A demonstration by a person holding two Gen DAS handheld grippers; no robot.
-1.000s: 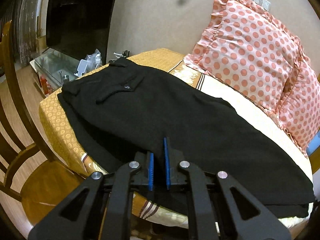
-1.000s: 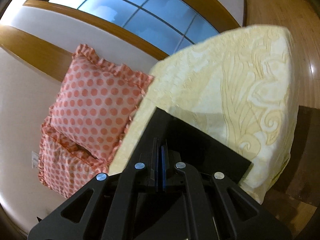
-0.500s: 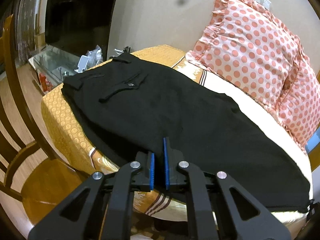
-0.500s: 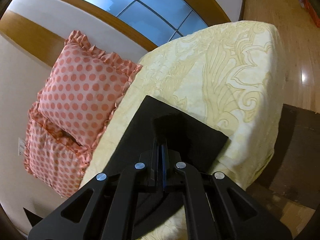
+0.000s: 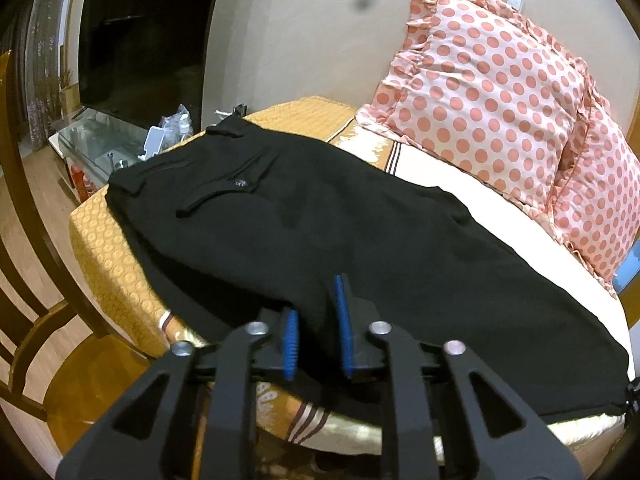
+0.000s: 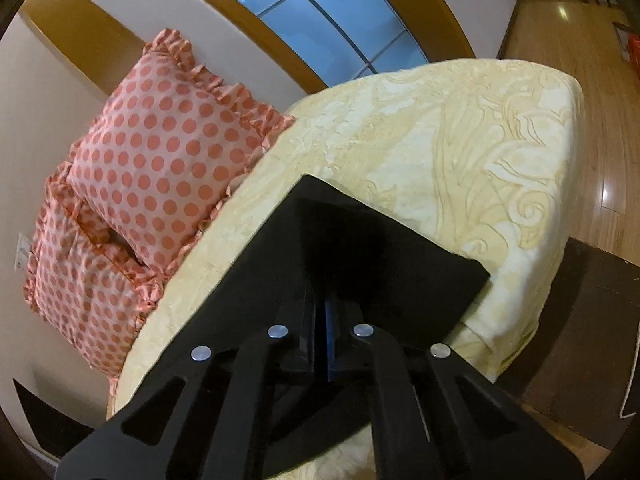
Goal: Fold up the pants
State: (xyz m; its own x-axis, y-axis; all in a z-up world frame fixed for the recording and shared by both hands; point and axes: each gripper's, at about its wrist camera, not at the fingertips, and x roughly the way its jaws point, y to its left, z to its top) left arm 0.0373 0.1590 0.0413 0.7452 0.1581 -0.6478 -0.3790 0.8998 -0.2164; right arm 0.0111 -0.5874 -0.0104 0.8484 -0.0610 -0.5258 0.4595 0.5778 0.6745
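Observation:
Black pants [image 5: 328, 216] lie flat along the bed, waistband and back pocket at the far left, legs running to the right. My left gripper [image 5: 316, 328] is over the pants' near edge, its blue pads parted with black cloth lying between them. My right gripper [image 6: 322, 320] is shut on the pants' leg end [image 6: 380, 248], which lies on the cream bedspread [image 6: 460, 152].
Two pink polka-dot pillows [image 5: 492, 92] lean on the wall behind the pants; they also show in the right wrist view [image 6: 160, 160]. A wooden chair [image 5: 36, 280] stands at the bed's left. A glass TV stand [image 5: 100, 140] with clutter is beyond. A dark cabinet [image 6: 580, 320] is right.
My left gripper's pads have parted from nearly shut to open over the pants' edge. My right gripper has lowered the leg end onto the bedspread, still shut on it.

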